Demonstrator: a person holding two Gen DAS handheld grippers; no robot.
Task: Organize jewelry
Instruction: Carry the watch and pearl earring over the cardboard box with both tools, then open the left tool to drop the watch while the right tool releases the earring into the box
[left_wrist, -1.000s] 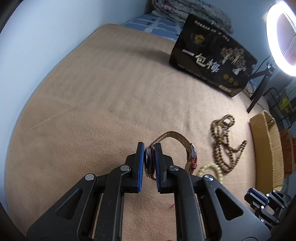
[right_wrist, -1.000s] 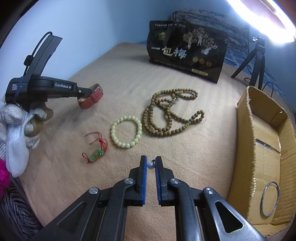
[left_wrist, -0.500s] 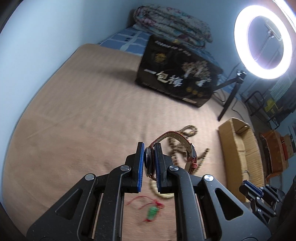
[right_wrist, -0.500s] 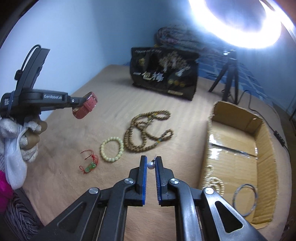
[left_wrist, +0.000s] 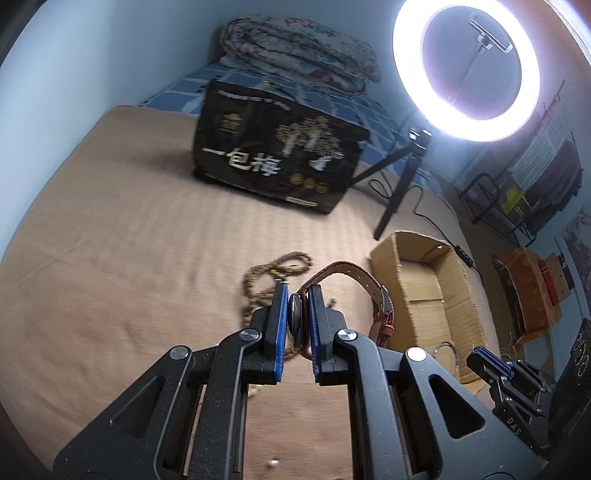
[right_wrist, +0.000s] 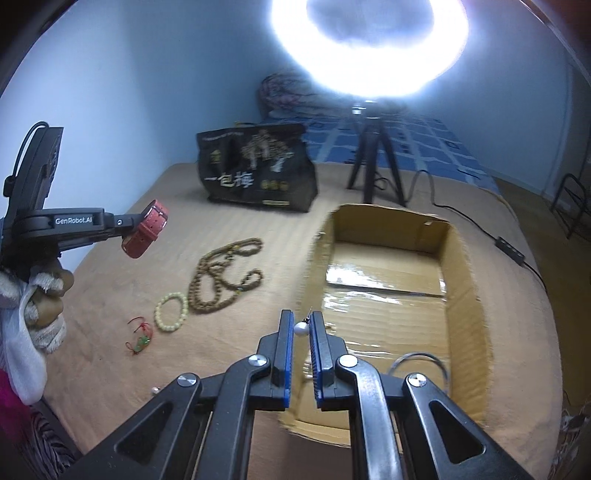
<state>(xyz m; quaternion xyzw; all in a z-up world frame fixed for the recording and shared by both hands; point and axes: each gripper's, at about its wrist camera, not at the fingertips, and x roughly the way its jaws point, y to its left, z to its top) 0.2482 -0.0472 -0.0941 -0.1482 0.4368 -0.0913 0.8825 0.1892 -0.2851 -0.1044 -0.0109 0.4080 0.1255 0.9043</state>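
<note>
Watch (left_wrist: 295, 320): red strap (metal buckle), dark face.

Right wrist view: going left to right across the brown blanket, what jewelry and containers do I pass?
Red-corded green charm → pale yellow bead bracelet → long brown wooden bead necklace → small white pearl earring held in the right gripper → open cardboard box.
</note>
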